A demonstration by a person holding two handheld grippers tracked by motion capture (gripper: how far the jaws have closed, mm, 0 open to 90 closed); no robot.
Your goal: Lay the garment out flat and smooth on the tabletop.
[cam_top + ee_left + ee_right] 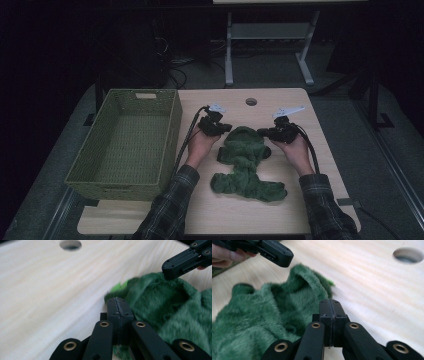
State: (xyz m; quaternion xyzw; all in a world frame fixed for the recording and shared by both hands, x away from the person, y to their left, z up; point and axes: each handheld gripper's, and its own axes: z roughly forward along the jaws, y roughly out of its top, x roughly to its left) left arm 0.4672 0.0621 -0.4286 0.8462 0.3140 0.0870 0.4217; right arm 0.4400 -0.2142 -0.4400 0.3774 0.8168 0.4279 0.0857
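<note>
Green fleece (245, 162) mid-table, basket (80, 172) at 9 o'clock. Left claw (223, 128) and right claw (263, 132) pinched together on top hem corners. Likely light, floppy, droops; hold hem.

Lying near the middle of the table (295, 210), just right of the basket (127, 142), the plush garment (245, 165), with its hooded end toward the far edge and its other end toward the person. Flanking that hooded end, left gripper (222, 127) at the garment's left and right gripper (265, 132) at its right, each touching the fabric edge. Beyond the garment, toward the far edge, the round hole (251, 101) in the tabletop; left of the garment, standing on the table's left part, the basket.
</note>
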